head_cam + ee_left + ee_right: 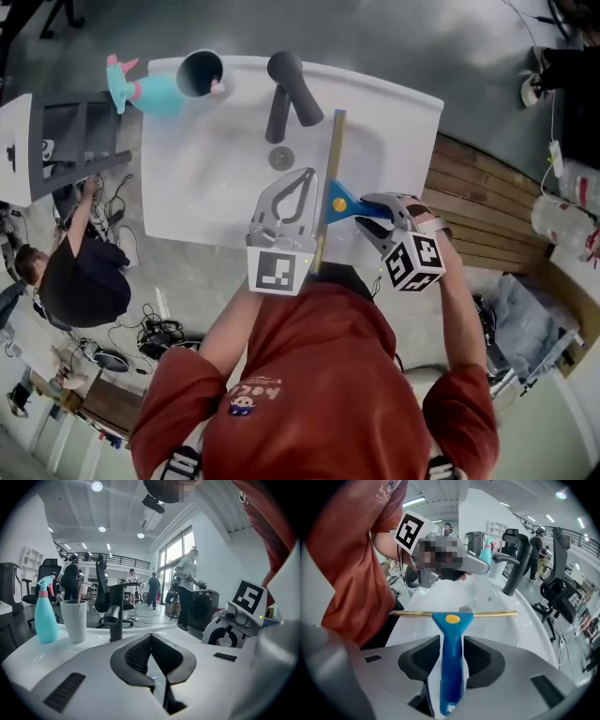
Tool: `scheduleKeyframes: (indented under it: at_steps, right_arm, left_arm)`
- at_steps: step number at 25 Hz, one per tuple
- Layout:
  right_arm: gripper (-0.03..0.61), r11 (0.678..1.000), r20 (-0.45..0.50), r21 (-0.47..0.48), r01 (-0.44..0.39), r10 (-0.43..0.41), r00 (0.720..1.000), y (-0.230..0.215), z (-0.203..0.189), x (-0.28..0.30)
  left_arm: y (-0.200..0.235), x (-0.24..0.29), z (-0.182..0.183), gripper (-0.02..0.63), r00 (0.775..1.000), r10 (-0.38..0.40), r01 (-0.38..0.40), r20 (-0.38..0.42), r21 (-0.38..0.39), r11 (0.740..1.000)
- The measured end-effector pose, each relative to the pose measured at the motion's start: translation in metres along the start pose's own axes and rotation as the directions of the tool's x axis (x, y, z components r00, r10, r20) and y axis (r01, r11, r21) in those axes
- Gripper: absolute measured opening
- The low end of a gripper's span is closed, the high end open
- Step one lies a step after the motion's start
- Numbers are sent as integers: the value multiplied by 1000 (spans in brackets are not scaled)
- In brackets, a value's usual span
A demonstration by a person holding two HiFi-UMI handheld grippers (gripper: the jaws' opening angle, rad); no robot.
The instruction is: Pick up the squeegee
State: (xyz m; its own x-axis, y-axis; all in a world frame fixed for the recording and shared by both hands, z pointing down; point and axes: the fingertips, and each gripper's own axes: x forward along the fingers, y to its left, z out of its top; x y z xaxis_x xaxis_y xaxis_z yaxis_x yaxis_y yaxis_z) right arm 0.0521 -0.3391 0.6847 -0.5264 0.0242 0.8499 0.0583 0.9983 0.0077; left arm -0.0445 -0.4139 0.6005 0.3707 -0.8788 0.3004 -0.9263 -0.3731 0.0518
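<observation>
While the right tongs [451, 648] stand spread around the blue handle of the squeegee [339, 202], which lies across the sink [403, 122], nothing grips it. Lifting before closing would leave it behind, and a glancing pad could knock it into the basin. The left tongs [307, 178] are pressed together and empty.

Spray bottle [155, 95], cup [200, 73], faucet [281, 94]
</observation>
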Motion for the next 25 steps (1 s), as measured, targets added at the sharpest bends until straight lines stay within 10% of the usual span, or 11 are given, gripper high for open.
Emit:
scheduleKeyframes:
  at_steps: [25]
  right_arm:
    - [138,995,58,98,27,-32,998,12,-1,-13]
  left_arm:
    - [-2,-1,0,17,1000,12,-12,6,-47,999]
